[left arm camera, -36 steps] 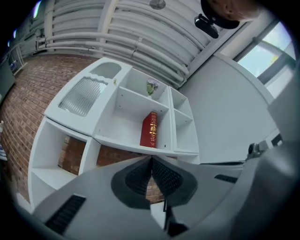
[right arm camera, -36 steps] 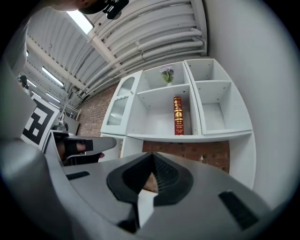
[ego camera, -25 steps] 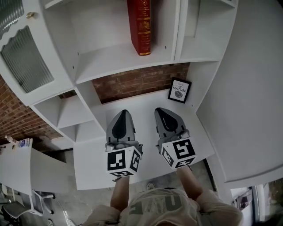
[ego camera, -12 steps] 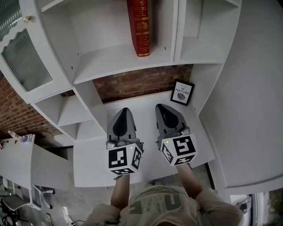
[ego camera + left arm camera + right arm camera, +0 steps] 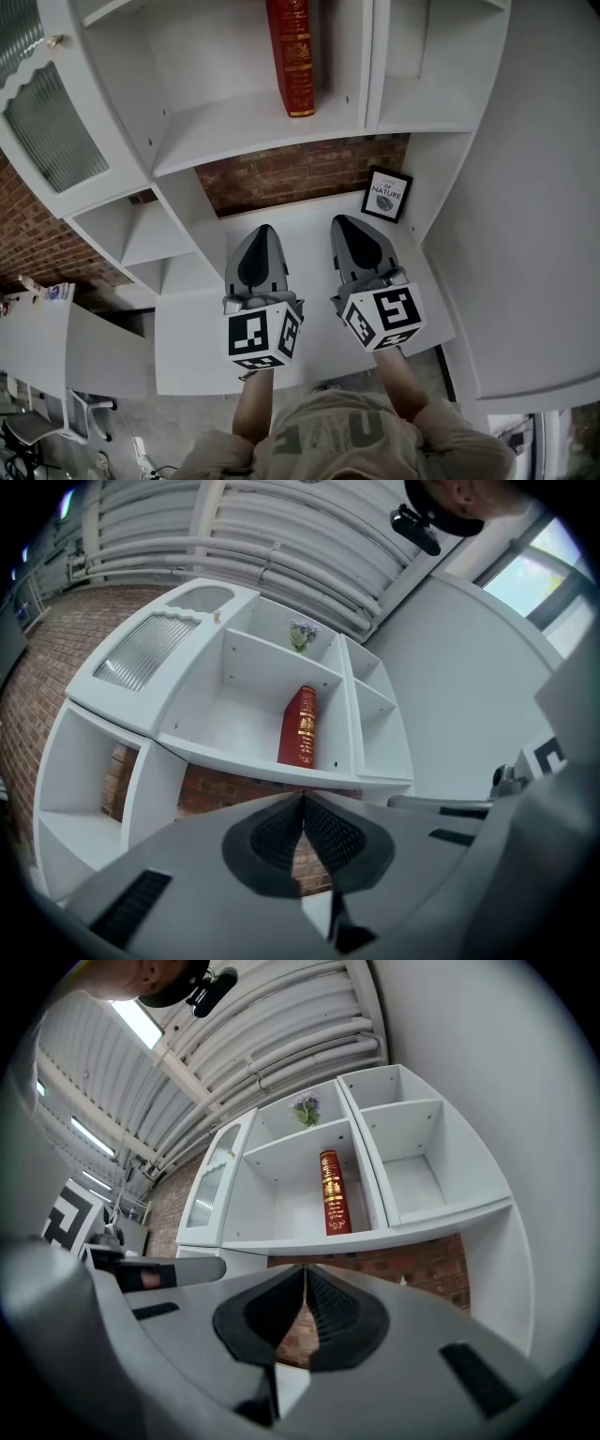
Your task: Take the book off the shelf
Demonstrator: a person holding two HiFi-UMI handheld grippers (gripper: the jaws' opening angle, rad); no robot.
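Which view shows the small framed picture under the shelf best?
The head view: the framed picture shows whole, on the desk by the brick wall. In the gripper views the left gripper and right gripper cover that spot.

Book stands on shelf; framed picture on desk below, right

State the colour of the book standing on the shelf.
Red, with gold bands on its spine; the head view shows it best.
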